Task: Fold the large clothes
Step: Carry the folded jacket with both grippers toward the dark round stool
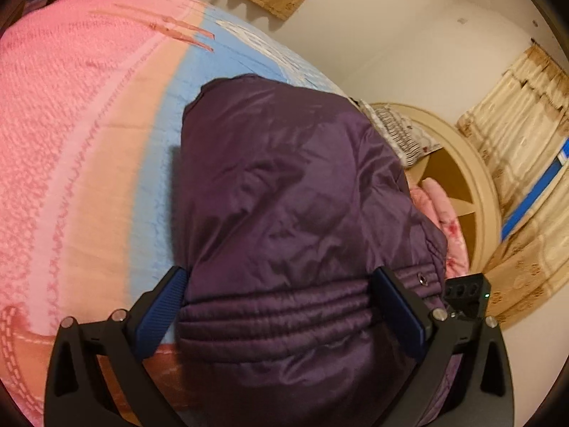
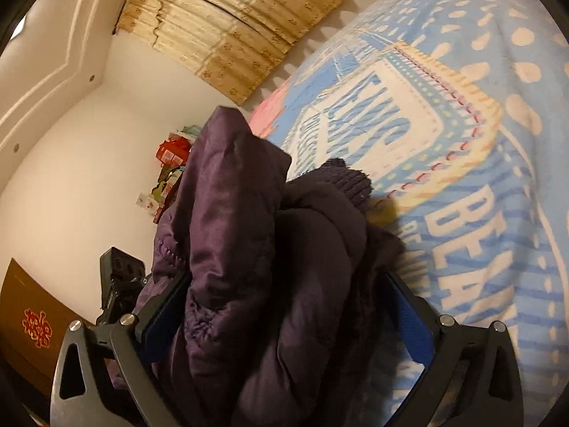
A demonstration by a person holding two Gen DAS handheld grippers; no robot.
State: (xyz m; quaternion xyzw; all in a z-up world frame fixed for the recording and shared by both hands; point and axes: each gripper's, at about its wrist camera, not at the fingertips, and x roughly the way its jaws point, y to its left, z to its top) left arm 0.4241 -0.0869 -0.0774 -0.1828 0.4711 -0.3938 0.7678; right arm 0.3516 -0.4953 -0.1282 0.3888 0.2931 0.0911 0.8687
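Observation:
A dark purple padded jacket (image 1: 284,178) lies flat on a pink, peach and blue bedspread (image 1: 71,142). Its quilted hem fills the gap between the wide-spread fingers of my left gripper (image 1: 281,274), which is open; a snap button (image 1: 423,278) shows near the right finger. In the right wrist view the jacket (image 2: 249,213) stands bunched and folded over, with a knitted cuff (image 2: 348,178) on top. My right gripper (image 2: 286,275) is open as wide as it gets, with the bunched fabric loose between its blue pads (image 2: 412,320). The bedspread (image 2: 462,142) here is blue with white lettering.
A black gripper body (image 1: 466,291) sits just right of my left fingers, and another (image 2: 121,277) left of my right fingers. A round beige headboard (image 1: 462,178), a patterned pillow (image 1: 402,131) and pink floral cloth (image 1: 444,213) lie beyond the jacket. Curtains (image 2: 231,35), red boxes (image 2: 174,153) and a brown cabinet (image 2: 32,320) line the walls.

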